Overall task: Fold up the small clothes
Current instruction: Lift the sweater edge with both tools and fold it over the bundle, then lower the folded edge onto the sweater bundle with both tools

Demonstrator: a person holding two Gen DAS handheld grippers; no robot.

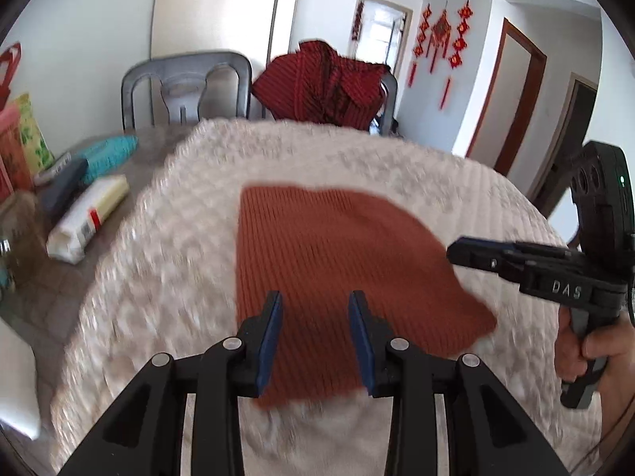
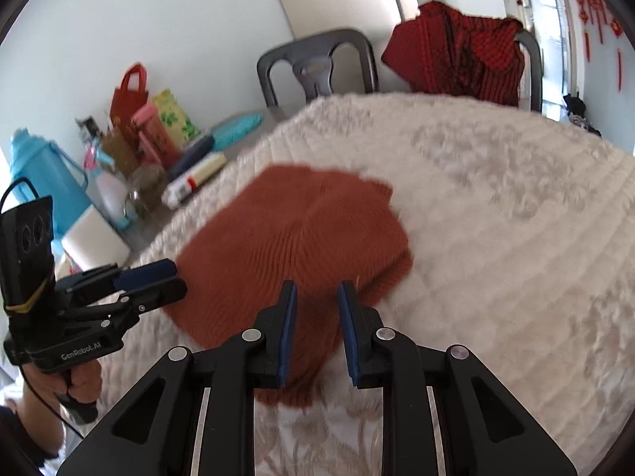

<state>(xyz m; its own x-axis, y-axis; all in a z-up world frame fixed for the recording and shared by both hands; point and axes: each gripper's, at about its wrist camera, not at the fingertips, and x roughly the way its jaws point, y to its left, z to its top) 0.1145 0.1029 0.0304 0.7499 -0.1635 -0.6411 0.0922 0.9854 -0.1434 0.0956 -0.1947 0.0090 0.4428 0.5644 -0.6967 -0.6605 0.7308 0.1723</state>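
we see our left black plastic two-finger gripper [image 1: 315,309] with dark blue pads on the insides of its fingers [image 1: 272,329] and round silver pivot screws along angular, cut-out linkage arms. our right black plastic gripper [image 2: 316,297] looks the same; from the side it bears white "das" lettering, a pistol-style handle and a small green light on its camera block. the left one's side reads "genrobot.ai", with a yellow band and a thin black cable [image 2: 41,404] trailing beside a dark sleeve [image 2: 20,436].
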